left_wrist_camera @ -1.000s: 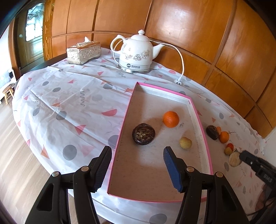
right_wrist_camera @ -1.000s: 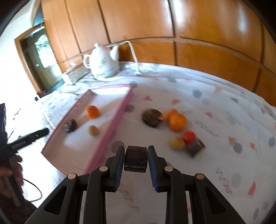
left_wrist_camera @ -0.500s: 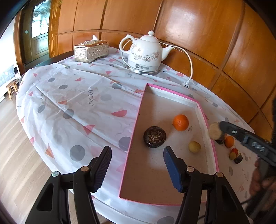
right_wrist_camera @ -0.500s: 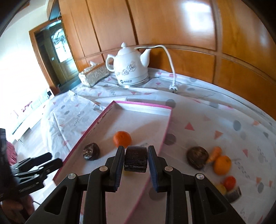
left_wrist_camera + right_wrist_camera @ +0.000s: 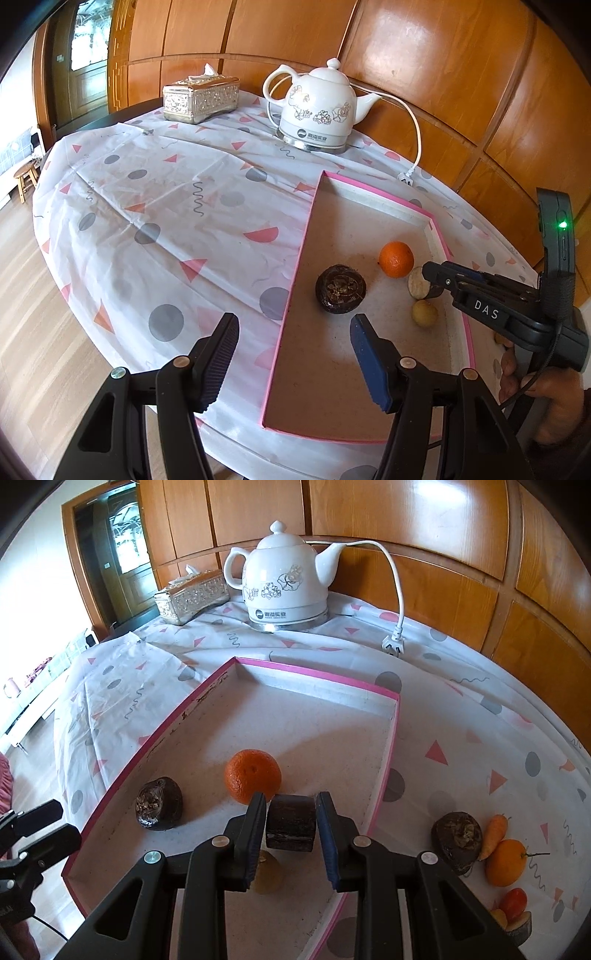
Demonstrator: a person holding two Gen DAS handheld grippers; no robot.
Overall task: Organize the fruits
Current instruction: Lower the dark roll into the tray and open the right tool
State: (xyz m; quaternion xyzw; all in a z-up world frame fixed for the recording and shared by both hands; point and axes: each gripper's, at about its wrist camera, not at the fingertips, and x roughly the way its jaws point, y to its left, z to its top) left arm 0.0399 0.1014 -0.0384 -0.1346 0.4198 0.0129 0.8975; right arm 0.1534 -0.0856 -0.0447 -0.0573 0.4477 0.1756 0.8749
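While it hangs over the right side of the pink-rimmed tray point(image 5: 207, 698), the dark-skinned fruit chunk point(image 5: 290, 827) is pinched across its flat sides by the right tool point(image 5: 290, 825), whose jaws are closed to the width of the piece; a grip on those parallel faces probably keeps the stubby cylinder from rolling out. In the left wrist view the same piece shows its pale cut end point(image 5: 418, 282), just beside the orange point(image 5: 396, 259) and above the small yellowish fruit point(image 5: 424, 313), so the release seems aimed at the gap between them. A dark round fruit point(image 5: 340, 289) lies nearer the tray's left wall. The left tool point(image 5: 291, 350) hovers wide open and empty over the tray's near left side, apparently held back to leave the drop zone free. Unsorted pieces wait on the tabletop point(image 5: 461, 716) towards its right edge, outside the tray: another dark fruit point(image 5: 457, 836), a small carrot point(image 5: 495, 835), a second orange point(image 5: 505, 862) and a small red fruit point(image 5: 514, 904). A white kettle point(image 5: 286, 579) and a tissue box point(image 5: 190, 596) stand along the far edge, clear of the work.
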